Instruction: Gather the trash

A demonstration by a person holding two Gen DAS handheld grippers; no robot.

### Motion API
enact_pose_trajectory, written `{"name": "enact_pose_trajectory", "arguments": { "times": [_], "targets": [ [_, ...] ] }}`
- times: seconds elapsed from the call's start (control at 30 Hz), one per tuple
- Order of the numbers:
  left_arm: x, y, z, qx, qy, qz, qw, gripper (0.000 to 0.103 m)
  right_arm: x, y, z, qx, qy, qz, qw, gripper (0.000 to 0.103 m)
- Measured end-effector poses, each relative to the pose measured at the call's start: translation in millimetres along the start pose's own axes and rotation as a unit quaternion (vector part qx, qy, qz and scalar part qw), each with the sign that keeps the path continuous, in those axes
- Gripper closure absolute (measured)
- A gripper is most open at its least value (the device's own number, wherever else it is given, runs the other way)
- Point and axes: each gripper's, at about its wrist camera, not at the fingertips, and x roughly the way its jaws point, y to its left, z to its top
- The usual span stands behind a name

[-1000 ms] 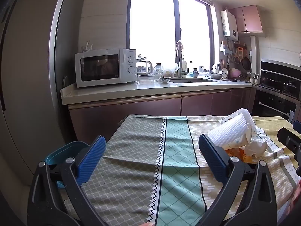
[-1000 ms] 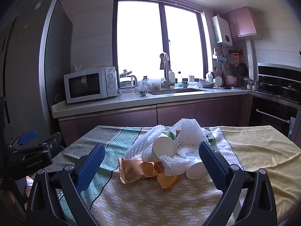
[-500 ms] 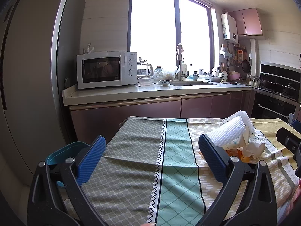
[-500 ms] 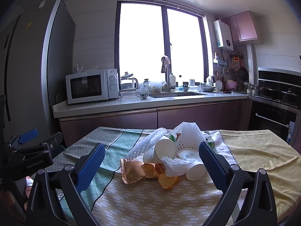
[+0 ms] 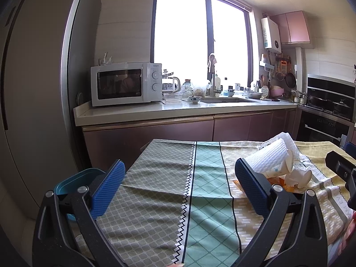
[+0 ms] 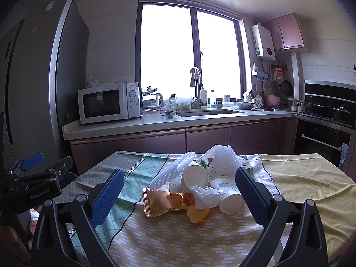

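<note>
- Left gripper: level above near edge of tablecloth, jaws spread, empty.
- Right gripper: level, jaws spread wide, empty, facing trash pile.
- Pile lies mid-table: paper cups, foam netting, gold wrapper.
- Blue bin beside table's left edge.

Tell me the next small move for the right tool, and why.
Probably ease the right tool forward and down onto the crumpled tissue atop the trash pile. Both tools are open and empty, and the pile sits on the tablecloth just beyond its fingertips.
</note>
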Motion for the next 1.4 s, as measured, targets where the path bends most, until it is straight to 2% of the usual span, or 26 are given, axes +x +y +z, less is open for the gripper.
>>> {"name": "enact_pose_trajectory", "arguments": {
  "times": [1.4],
  "targets": [
    [-1.2,-1.1,-0.8,-0.001,0.0,0.001,1.0,0.006,6.6,-6.0,-2.3,0.011,0.002,0.002,1.0,0.007]
  ]
}}
